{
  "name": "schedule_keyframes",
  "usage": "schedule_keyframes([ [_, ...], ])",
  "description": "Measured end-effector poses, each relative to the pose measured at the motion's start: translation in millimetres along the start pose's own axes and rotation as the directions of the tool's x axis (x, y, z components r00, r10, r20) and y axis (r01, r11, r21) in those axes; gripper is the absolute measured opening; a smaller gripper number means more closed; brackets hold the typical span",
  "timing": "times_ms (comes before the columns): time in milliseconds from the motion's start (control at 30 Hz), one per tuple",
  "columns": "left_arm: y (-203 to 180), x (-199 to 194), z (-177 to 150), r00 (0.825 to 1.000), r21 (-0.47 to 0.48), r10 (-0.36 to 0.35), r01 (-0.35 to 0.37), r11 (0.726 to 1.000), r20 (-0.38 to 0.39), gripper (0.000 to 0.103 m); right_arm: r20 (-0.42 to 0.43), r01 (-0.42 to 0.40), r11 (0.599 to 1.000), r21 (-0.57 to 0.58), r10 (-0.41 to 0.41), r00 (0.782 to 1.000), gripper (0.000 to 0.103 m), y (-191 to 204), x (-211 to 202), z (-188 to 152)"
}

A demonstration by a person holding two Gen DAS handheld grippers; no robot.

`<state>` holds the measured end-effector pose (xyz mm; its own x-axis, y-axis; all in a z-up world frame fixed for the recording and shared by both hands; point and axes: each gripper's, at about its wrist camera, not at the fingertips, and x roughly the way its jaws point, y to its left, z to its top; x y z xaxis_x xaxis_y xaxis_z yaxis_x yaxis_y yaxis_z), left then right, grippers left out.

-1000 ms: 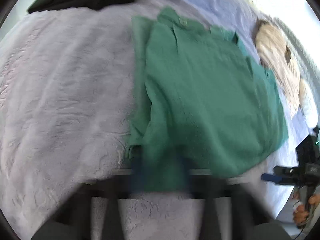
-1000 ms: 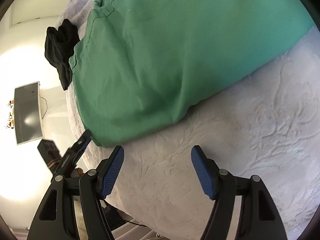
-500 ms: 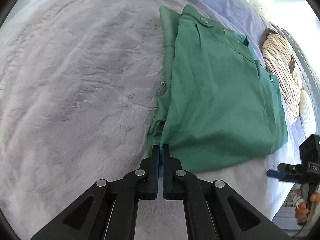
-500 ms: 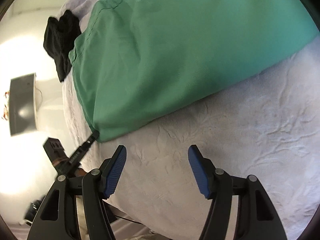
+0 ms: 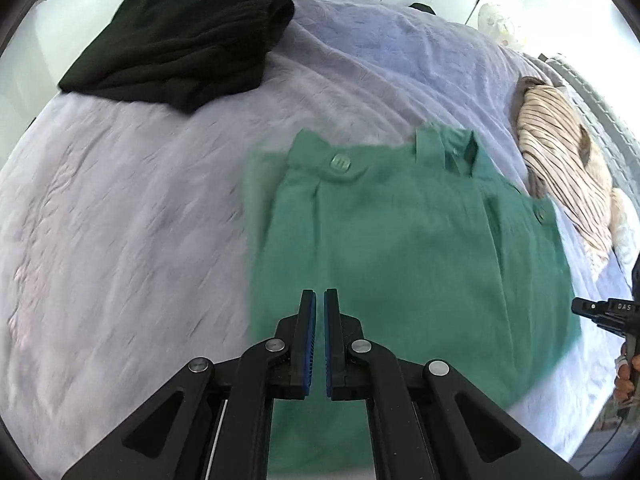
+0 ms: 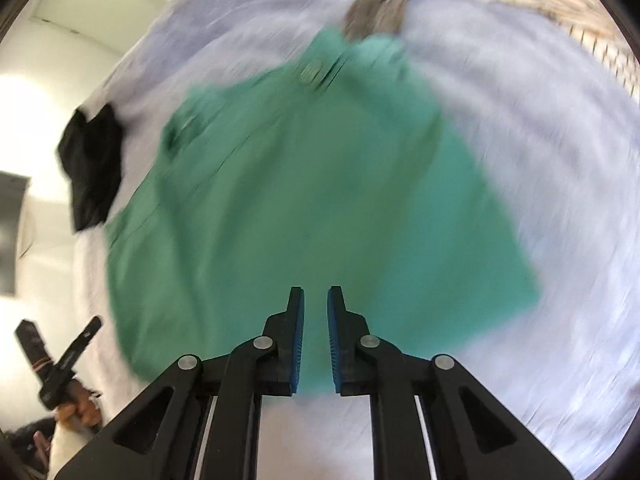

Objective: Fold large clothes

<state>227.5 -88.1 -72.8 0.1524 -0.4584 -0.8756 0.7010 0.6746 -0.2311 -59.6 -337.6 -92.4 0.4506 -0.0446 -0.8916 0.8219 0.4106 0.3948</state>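
The left gripper (image 5: 320,300) is pointing steeply down over the green garment (image 5: 408,264), its blue pads pressed almost together with only a sliver of gap and no cloth between them. The garment is lying folded on the pale bedcover (image 5: 120,220), spreading ahead of this claw and off to its right, with a buttoned waistband at the far edge. Beyond the claw and to its left, a black garment (image 5: 180,32) is sitting bunched on the cover, well apart from the green one. Far to the right, a striped cream garment (image 5: 560,160) is resting near the bed's edge.

The right gripper (image 6: 316,300) is likewise hanging above the green garment (image 6: 304,208), and its jaws have just been closing; a narrow gap is showing between the pads, and as far as the blur allows, nothing is caught in it. The green cloth is lying directly ahead of and beneath this claw. To its lower left, a person's hand (image 6: 76,404) is holding the other gripper's handle.
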Motion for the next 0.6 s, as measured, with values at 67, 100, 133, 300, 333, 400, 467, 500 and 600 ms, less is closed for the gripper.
schedule_keyframes([
  [67, -8.9, 21.7, 14.1, 1.000, -0.003, 0.030, -0.030, 1.000, 0.000, 0.003, 0.022, 0.015, 1.000, -0.005, -0.015, 1.000, 0.013, -4.3, 6.4, 25.9],
  [100, -9.8, 30.3, 17.5, 0.999, -0.003, 0.052, -0.052, 0.999, -0.007, 0.003, 0.038, 0.029, 0.999, -0.015, -0.029, 0.999, 0.013, -5.5, 9.9, 38.4],
  [133, -10.3, 43.3, 21.0, 0.996, -0.005, 0.082, -0.082, 0.997, -0.027, 0.003, 0.061, 0.053, 0.998, -0.030, -0.051, 0.997, 0.013, -6.8, 14.9, 52.8],
  [300, 12.6, 74.8, 18.6, 0.994, -0.083, 0.089, -0.094, 0.992, -0.065, 0.003, 0.068, 0.136, 0.991, -0.021, -0.134, 0.989, 0.011, -27.4, 46.4, 88.0],
  [333, 14.9, 76.4, 17.9, 0.995, -0.086, 0.081, -0.086, 0.993, -0.062, 0.003, 0.057, 0.156, 0.988, -0.005, -0.155, 0.986, 0.009, -37.3, 55.1, 91.1],
  [400, 20.9, 77.7, 16.4, 0.997, -0.111, 0.058, -0.064, 0.992, -0.060, 0.003, 0.064, 0.173, 0.985, 0.016, -0.174, 0.983, 0.000, -50.1, 61.5, 92.8],
  [467, 24.8, 75.6, 17.6, 0.996, -0.129, 0.067, -0.074, 0.989, -0.061, 0.003, 0.071, 0.142, 0.989, 0.042, -0.145, 0.987, 0.000, -60.9, 61.3, 93.9],
  [500, 25.7, 72.6, 17.8, 0.995, -0.126, 0.084, -0.091, 0.988, -0.059, 0.003, 0.071, 0.131, 0.990, 0.047, -0.135, 0.988, 0.000, -62.9, 60.2, 94.3],
  [600, 27.2, 63.7, 15.4, 0.994, -0.125, 0.091, -0.098, 0.987, -0.056, 0.003, 0.072, 0.152, 0.988, 0.033, -0.154, 0.985, 0.000, -62.6, 52.1, 94.8],
])
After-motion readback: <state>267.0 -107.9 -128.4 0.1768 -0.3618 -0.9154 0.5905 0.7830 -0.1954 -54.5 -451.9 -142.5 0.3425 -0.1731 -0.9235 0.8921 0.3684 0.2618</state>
